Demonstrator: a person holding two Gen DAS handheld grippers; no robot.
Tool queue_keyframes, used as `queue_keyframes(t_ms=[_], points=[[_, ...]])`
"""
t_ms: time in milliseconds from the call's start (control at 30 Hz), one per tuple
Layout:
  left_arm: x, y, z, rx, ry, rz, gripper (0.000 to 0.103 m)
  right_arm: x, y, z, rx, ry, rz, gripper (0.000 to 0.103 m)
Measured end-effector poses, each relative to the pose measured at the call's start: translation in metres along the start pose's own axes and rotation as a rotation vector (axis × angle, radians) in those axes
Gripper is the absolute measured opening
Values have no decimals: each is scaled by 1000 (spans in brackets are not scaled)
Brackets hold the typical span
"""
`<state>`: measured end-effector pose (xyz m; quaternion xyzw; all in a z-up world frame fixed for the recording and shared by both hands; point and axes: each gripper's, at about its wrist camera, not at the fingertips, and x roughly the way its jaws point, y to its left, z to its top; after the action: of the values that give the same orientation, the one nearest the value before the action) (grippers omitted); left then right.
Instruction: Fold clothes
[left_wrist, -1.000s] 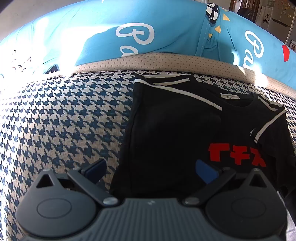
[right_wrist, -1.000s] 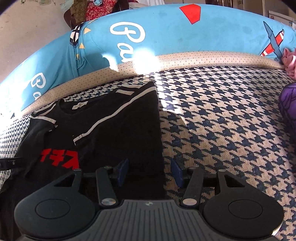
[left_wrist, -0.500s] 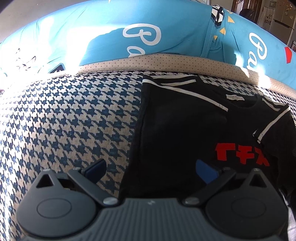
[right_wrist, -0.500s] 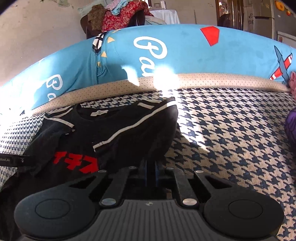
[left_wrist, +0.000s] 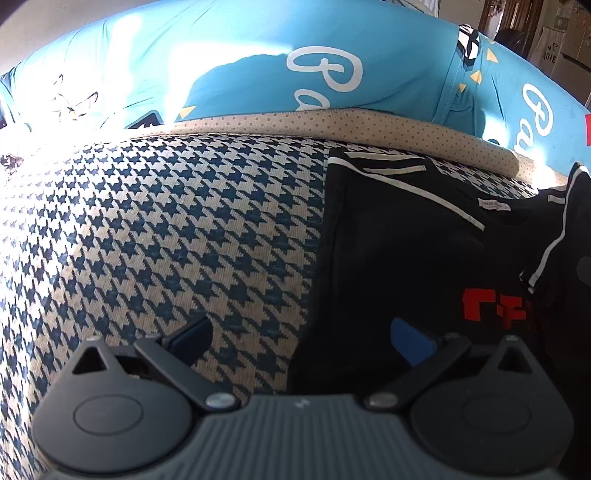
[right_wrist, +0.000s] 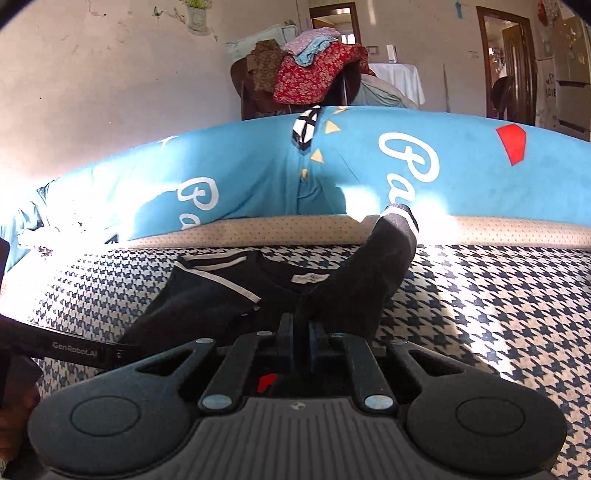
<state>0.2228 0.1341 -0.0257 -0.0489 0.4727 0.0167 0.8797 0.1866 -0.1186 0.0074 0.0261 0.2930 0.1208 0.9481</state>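
A black T-shirt with white stripes and red lettering lies at the right of the left wrist frame on a navy-and-cream houndstooth cover. The left gripper hangs with jaws wide apart, holding nothing. The right gripper, jaws clamped on the shirt's edge, lifts a fold at frame centre before the turquoise printed bolster.

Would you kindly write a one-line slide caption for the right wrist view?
Right gripper, shut on the black white-striped T-shirt, lifts its side above the houndstooth sofa cushion.
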Motion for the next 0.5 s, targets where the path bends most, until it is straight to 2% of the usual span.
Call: queue_keyframes(t_ms=[300,500], points=[[-6,35,0,-87,10,-17,103,21,50,11,4,-31,106,9],[-10,59,-4,-116,12,-1,103,42,91,7,-26,-39,168,9]])
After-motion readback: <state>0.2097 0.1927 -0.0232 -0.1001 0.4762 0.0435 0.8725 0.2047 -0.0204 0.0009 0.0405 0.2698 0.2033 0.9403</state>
